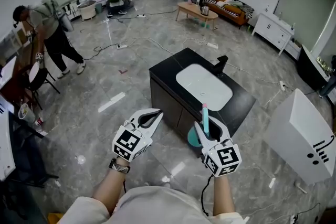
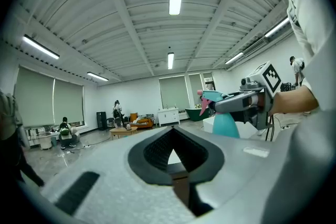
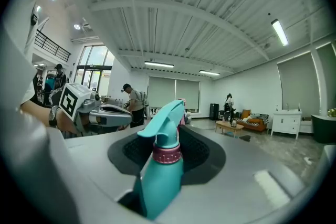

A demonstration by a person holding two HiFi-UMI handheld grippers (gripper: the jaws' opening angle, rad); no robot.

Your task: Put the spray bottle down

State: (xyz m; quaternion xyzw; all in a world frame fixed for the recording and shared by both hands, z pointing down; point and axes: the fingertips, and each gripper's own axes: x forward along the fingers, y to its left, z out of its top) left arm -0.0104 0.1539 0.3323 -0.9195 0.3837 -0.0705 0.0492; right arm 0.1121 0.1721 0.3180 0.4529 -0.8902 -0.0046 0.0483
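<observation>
A teal spray bottle (image 1: pixel 205 119) with a pink collar and nozzle is clamped between the jaws of my right gripper (image 1: pixel 206 127), held level in the air in front of a black counter (image 1: pixel 167 74). The right gripper view shows the bottle (image 3: pixel 160 176) running along between the pads, head pointing away. In the left gripper view the bottle (image 2: pixel 227 124) hangs below the right gripper (image 2: pixel 247 103). My left gripper (image 1: pixel 152 115) hovers to the bottle's left, apart from it, jaws shut with nothing between them (image 2: pixel 171 134).
The black counter holds a white sink basin (image 1: pixel 203 86) and a dark faucet (image 1: pixel 221 63). A white box (image 1: pixel 302 136) stands on the floor at the right. Cables cross the tiled floor. People (image 1: pixel 50 34) stand and sit far off, by a coffee table (image 1: pixel 197 10).
</observation>
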